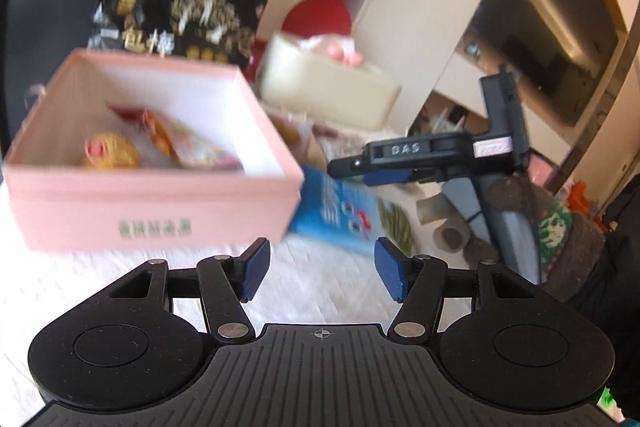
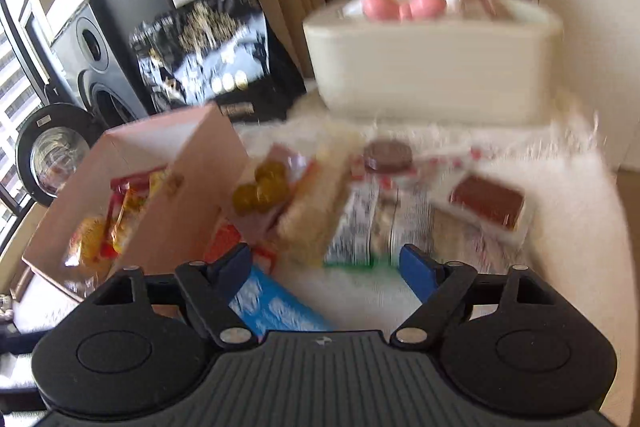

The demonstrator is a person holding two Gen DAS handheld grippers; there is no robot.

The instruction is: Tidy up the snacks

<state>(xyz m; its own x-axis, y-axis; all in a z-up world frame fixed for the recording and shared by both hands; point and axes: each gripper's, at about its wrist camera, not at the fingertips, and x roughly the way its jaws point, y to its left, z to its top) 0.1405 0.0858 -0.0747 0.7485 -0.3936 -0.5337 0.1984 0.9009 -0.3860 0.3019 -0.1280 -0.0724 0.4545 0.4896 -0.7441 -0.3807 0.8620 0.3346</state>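
The right gripper [image 2: 324,267] and the left gripper [image 1: 318,267] both hover spread and empty over the white cloth [image 1: 80,287]; loose snacks [image 2: 372,215] lie heaped beside the pink box [image 1: 156,203]. Risk, judged: jaws closing on the crowded pile may pinch two packets, or shove the blue packet [image 2: 276,307] aside.

Both views are bright with soft daylight. In the right wrist view the light enters from a window [image 2: 16,75] at the far left, and glare streaks a glossy black snack bag [image 2: 208,55]. Motion blur smears nearly everything beyond each gripper body: the pink box [image 1: 132,163], the cream container [image 2: 432,63] and the loose packets [image 2: 372,211] lose their print and edges. Only the near blue fingers [image 1: 254,269] stay fairly crisp. Fisheye bending curves walls and darkens the corners
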